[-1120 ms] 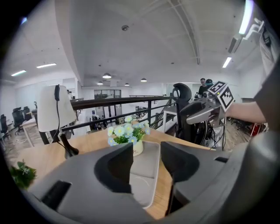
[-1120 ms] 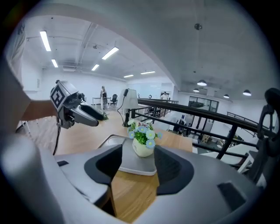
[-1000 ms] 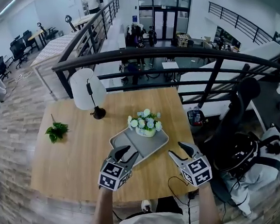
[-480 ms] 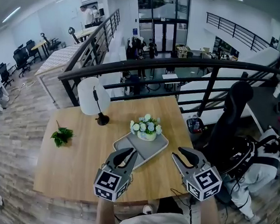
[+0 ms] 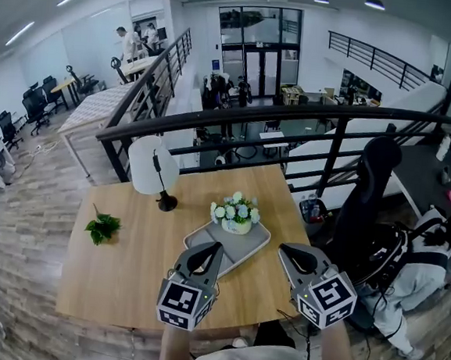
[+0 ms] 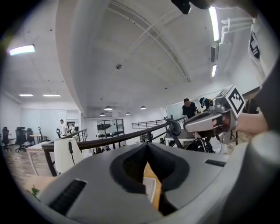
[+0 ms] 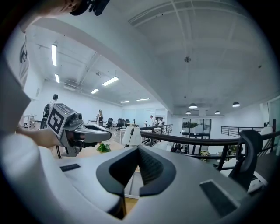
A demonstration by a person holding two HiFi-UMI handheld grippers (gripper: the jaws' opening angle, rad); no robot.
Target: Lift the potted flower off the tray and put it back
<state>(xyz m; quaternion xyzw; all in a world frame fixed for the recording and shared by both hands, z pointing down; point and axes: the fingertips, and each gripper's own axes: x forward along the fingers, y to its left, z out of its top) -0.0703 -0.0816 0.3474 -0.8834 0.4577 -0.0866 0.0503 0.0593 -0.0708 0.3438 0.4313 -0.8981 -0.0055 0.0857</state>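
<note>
Right, both sets of tongs were closed w/ nothing in them: the left tongs [image 5: 212,249] and right tongs [image 5: 285,251] each had their jaws pressed together, per their own cams. Both were held up over the near part of the table [image 5: 123,276], tips aimed roughly level toward the black railing [image 5: 294,115]. I saw the potted flower [image 5: 236,213] upright at the far end of the grey tray [image 5: 245,246], clear of both tongs. That tray lay approx. mid-table, set at an angle, its near end under the left tongs in my head view. A white lamp [image 5: 152,169] stood left of it, and a green sprig [image 5: 102,227] lay further left, well apart. A black chair [image 5: 370,188] sat off the table's right side.
</note>
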